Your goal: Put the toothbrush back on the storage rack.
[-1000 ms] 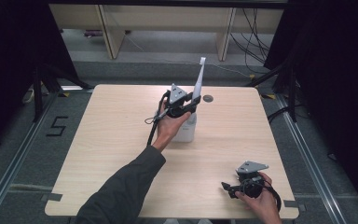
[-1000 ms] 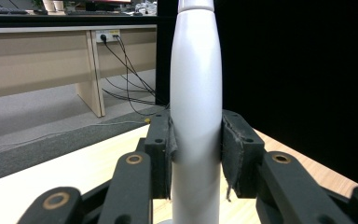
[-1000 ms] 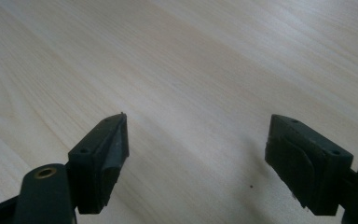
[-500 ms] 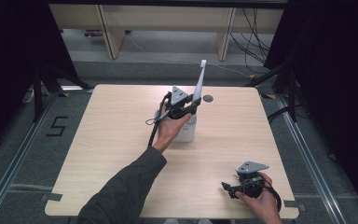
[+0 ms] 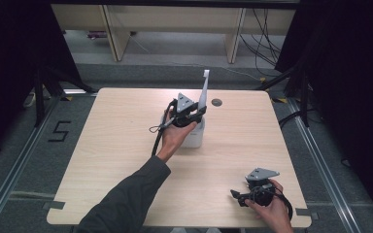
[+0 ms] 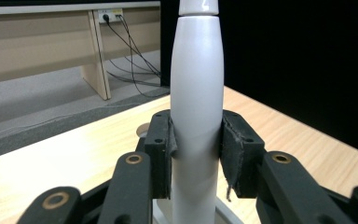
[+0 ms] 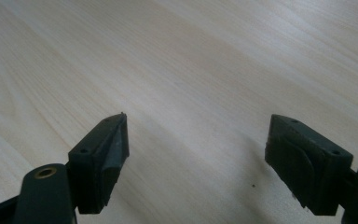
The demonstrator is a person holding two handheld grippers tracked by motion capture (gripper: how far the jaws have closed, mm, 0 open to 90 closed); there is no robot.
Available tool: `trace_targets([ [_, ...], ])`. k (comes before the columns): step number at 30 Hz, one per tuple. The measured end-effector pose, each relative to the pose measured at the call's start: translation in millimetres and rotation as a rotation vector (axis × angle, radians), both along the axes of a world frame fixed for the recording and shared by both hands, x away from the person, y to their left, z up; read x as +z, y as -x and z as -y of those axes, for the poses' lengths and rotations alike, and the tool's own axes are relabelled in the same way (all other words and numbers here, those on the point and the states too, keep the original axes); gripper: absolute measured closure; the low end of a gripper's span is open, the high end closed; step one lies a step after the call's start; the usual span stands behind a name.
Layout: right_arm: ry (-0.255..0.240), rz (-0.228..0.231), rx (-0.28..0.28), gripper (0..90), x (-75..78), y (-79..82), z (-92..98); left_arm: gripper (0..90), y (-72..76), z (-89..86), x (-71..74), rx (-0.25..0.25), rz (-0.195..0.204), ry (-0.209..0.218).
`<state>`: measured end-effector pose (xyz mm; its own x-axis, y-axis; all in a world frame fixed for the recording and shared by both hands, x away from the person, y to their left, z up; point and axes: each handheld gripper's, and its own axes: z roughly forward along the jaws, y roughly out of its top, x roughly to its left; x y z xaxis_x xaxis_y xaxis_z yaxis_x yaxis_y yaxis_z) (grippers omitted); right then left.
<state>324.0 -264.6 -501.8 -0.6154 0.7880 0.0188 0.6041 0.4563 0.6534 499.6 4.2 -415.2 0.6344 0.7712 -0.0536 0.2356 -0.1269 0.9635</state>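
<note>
High view: wooden table (image 5: 126,160) fills the middle of the frame. Left gripper (image 5: 188,115) sits just above centre, held by the left hand (image 5: 175,138), dark sleeve (image 5: 121,204) running in from the bottom edge. A white wand (image 5: 204,92) rises from the gripper, tilted slightly right, its tip near the upper middle of the frame. Below the gripper stands a white base (image 5: 194,138) on the table. A small dark round spot (image 5: 216,102) lies on the table just right of the wand.

Left gripper view: the jaws are clamped on the wand's (image 6: 196,107) smooth white body, one pad (image 6: 161,149) pressed against each side; the wand stands upright in mid-frame and runs off the top edge.

Right gripper (image 5: 240,196) is at lower right of the high view, low over the table near its front edge, held by the right hand (image 5: 272,213), well apart from the wand.

Right gripper view: jaws wide apart, bare wood between them.
</note>
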Motion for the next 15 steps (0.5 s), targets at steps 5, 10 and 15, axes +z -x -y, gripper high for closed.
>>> trace_targets([
  [5,0.005,0.001,0.008,22.1,0.2,-0.6,0.8,66.1,2.0,-1.6,-3.3,0.000,-0.015,-0.026],
  [10,0.005,0.000,0.008,22.1,0.2,-0.7,0.8,66.0,3.2,-4.3,-8.7,0.004,-0.030,-0.034],
  [15,0.007,0.001,0.008,22.1,0.1,-0.8,0.8,66.1,5.7,-5.5,-11.6,-0.001,-0.034,-0.052],
])
